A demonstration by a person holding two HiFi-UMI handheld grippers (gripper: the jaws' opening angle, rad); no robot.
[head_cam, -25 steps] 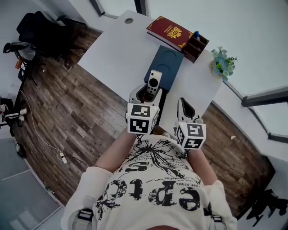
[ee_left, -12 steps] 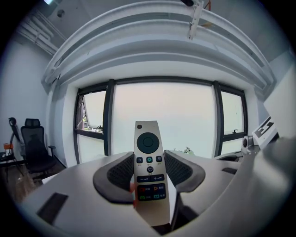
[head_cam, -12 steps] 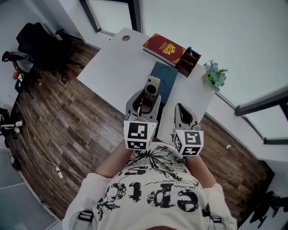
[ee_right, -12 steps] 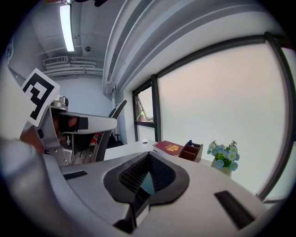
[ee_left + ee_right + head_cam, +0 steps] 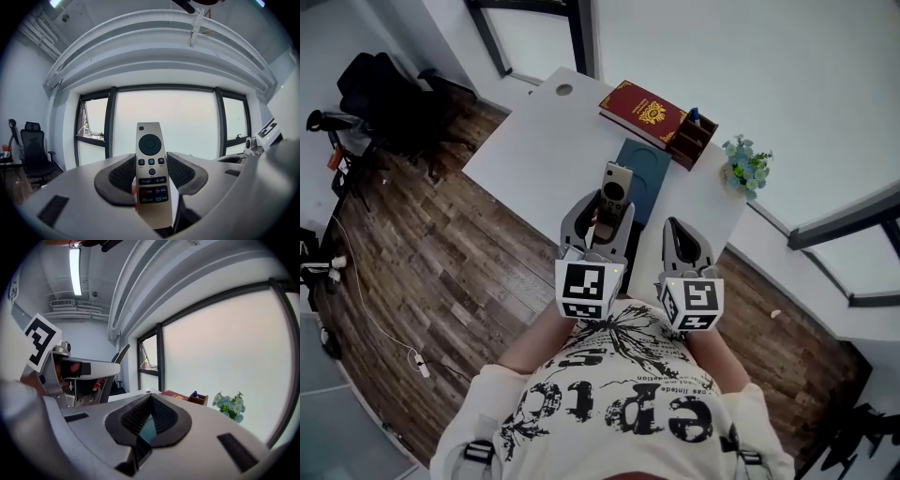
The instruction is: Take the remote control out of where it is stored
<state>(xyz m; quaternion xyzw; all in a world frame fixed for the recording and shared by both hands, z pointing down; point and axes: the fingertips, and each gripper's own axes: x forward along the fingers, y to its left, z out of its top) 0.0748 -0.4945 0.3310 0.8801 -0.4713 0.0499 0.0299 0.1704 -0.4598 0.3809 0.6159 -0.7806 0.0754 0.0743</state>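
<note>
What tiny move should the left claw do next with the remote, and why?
Probably lower the remote control onto the bare white desk beside the blue mat: the left gripper is shut on it, holding it off the desk.

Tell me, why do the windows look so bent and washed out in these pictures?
Left gripper view: the wide-angle lens bows the window frames, the panes blow out white, yet the remote control is sharp. Right gripper view: same bowing, and the ceiling lamp glares. Head view: soft, even light, milder distortion.
</note>
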